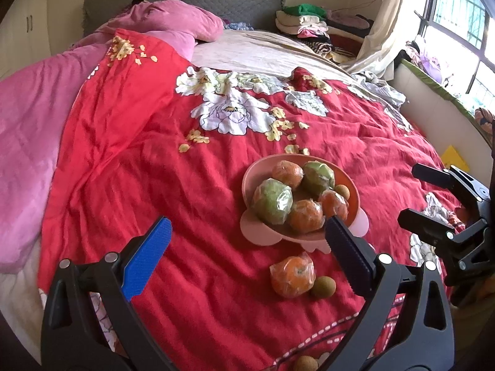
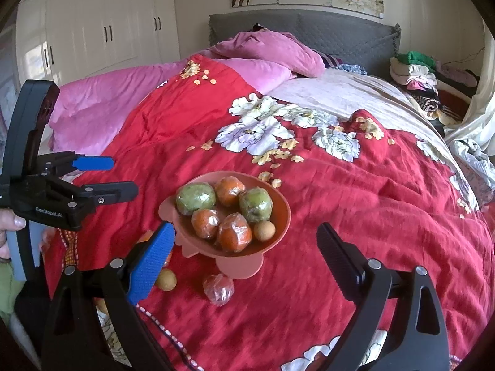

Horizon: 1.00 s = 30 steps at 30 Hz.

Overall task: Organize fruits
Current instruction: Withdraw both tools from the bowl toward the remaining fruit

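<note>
- Centrally, a pink bowl (image 1: pixel 247 179) sat on the red floral quilt (image 1: pixel 154 160) of the bed, and everything else lay around that bowl.
- Inside the bowl were three plastic-wrapped oranges (image 1: pixel 287 172), two wrapped green fruits (image 1: pixel 273 201) and one small brown longan (image 1: pixel 342 190) against the rim.
- Just in front of the bowl, on the quilt, lay another wrapped orange (image 1: pixel 292 276) with a second longan (image 1: pixel 323 287) touching its side.
- Seen from the right wrist, a smaller wrapped fruit (image 2: pixel 218 289) rested just in front of the bowl's foot, apart from it.
- The left hand-held gripper (image 1: pixel 247 241) hovered in front of the bowl with its jaws spread wide and nothing between them; its right finger overlapped the bowl's near edge in the left wrist view.
- The right hand-held gripper (image 2: pixel 247 247) was also spread and empty, in front of the bowl, one blue pad (image 2: pixel 151 266) near the bowl's left rim.
- A pink blanket (image 1: pixel 27 117) lay well behind and left of the bowl.
- Folded clothes (image 1: pixel 304 23) were stacked far behind the bowl, by the headboard.
</note>
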Motion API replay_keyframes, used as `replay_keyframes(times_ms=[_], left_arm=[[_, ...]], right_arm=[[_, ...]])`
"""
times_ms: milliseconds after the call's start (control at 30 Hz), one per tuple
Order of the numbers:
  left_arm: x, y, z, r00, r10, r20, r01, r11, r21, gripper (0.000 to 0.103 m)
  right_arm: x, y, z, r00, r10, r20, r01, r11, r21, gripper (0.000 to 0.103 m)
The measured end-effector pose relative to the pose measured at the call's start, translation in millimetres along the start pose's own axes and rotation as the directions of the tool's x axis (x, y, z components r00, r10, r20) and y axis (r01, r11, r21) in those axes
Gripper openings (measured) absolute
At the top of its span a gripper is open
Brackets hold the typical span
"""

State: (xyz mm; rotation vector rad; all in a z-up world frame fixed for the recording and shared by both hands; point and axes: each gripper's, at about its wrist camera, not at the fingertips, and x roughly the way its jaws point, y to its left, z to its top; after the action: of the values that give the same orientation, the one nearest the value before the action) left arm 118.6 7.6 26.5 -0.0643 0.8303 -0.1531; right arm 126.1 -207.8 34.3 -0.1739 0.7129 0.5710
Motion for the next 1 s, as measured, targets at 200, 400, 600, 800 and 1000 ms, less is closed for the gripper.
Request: replay_keyframes(times_ms=[200, 400, 600, 800, 1000], left_arm=[[-3.4, 0.8, -4.8, 1.000, 0.011, -0.004, -0.011, 1.000, 0.006, 0.093], [-11.1, -1.8, -8.0, 1.000, 0.014, 0.010, -0.014, 1.000, 0.013, 0.093], [-14.3, -5.6, -13.6, 1.000, 0.009, 0.008, -0.010, 1.000, 0.020, 0.093], [-17.0, -7.9, -19.5, 1.000, 0.014, 0.003, -0.014, 0.999, 0.031, 0.093], [-18.5, -7.6, -25.2, 1.000, 0.015, -0.003, -0.015, 0.999, 0.032, 0.093]], right_arm=[[-2.6, 4.9, -3.3, 1.000, -0.009, -0.006, 0.009, 1.000, 0.001, 0.094], [-6.5, 8.5, -8.9, 1.000, -0.020, -0.013, 0.020, 1.000, 0.001, 0.095], [-7.7, 12.8, -15.3, 0.999, -0.027, -0.028, 0.027, 1.000, -0.003, 0.096], [-6.9, 15.8, -22.2, 0.998, -0.032, -0.045, 0.032, 0.999, -0.007, 0.096], [-5.3, 17.5, -27.4, 0.998, -0.036, -0.060, 0.036, 0.999, -0.006, 0.097]])
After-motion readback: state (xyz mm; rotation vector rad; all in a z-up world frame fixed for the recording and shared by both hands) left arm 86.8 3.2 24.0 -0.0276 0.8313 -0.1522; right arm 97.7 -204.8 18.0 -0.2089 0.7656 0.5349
